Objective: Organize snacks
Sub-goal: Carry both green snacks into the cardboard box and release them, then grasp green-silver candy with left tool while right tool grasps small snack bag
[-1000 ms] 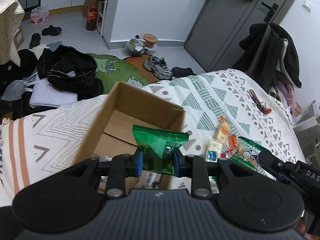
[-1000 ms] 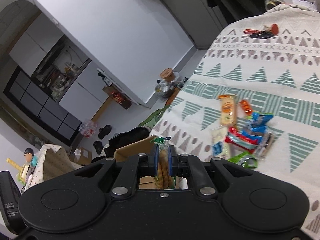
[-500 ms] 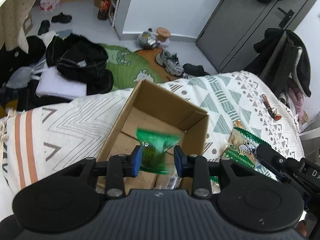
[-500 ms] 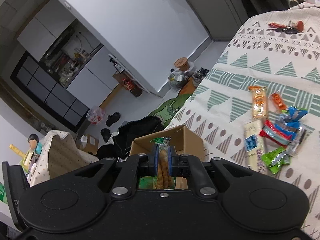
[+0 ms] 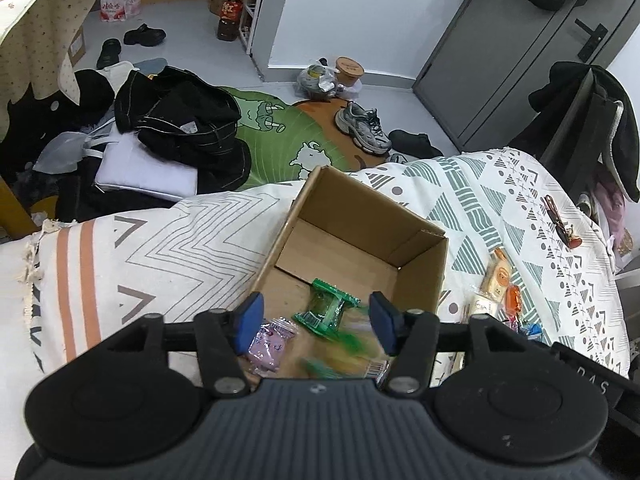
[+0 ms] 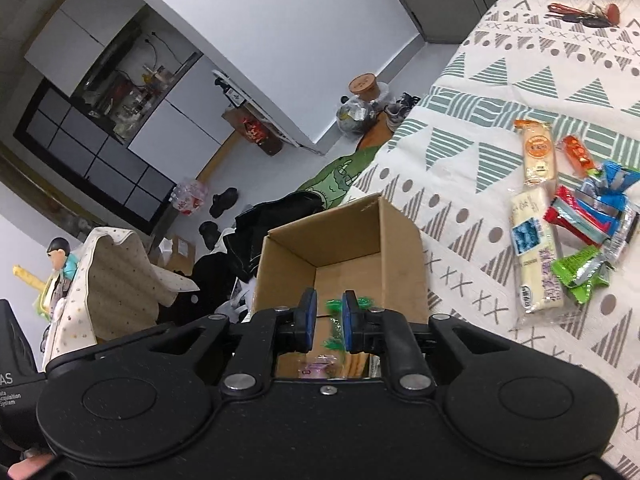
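Left wrist: green packet [image 5: 325, 309] blurred, inside box [image 5: 362, 216]

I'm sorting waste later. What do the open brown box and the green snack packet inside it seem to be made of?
The open brown box looks like corrugated cardboard: matte tan walls, folded flaps, raw edges. The green snack packet looks like thin plastic film: it is glossy, with a crimped end seal and a printed barcode; any foil lining can't be told.

Plain brown cardboard box [image 5: 362, 216] ahead of the black left tool [image 5: 316, 316] with blue pads [image 5: 249, 312]. Inside, a green wrapper [image 5: 326, 308] beside a lilac packet [image 5: 270, 344]. Right of the tool, white bedspread [image 5: 500, 196] patterned with grey-green striped triangles and grey dots; left, grey chevrons and orange stripes.
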A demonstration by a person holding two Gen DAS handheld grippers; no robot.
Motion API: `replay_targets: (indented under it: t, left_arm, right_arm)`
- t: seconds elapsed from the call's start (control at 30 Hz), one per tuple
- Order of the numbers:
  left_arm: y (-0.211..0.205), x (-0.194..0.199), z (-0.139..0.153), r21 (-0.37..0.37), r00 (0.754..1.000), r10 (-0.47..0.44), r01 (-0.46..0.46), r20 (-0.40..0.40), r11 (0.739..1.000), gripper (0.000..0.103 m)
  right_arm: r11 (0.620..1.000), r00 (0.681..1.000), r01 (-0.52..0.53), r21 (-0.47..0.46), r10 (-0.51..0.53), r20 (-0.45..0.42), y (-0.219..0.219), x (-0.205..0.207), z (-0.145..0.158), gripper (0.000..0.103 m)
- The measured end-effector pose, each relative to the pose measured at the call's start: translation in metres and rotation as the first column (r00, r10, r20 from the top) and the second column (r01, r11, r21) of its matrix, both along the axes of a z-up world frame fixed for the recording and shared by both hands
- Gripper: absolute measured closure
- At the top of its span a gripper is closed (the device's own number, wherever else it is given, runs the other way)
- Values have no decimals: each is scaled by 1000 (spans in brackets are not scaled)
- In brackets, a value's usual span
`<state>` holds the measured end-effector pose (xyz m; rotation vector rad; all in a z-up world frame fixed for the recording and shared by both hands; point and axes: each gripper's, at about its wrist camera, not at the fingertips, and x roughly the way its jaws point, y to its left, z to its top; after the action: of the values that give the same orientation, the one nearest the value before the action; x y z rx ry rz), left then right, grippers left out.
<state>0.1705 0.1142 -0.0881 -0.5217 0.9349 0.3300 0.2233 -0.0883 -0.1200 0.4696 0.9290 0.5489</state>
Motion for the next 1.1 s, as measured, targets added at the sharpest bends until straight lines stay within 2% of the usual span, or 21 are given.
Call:
replay_targets:
  t: [0.13, 0.27, 0.43, 0.63, 1.1]
  left_arm:
    - [-6, -1, 2, 24, 1000, 5, -4, -3, 1000, 31]
    - [-15, -1, 2, 31, 1000, -11, 11, -7, 999, 29]
    - [-29, -1, -2, 41, 999, -33, 33, -24, 999, 23]
    - [-52, 0, -1, 56, 998, -61, 62, -30, 997, 20]
    - [-105, 8, 2, 80, 990, -135, 137, -34, 987, 18]
  right_arm:
    - [1000, 1000, 27, -11, -26, 6, -14, -2, 1, 81]
    - [998, 999, 51, -26, -51, 7, -30, -6, 0, 76]
    - [994, 996, 93, -48, -92, 19, -52, -12, -1, 58]
    - [989, 990, 137, -62, -136, 24, -79, -16, -3, 47]
    - [974, 976, 216, -68, -214, 39, -139, -23, -9, 33]
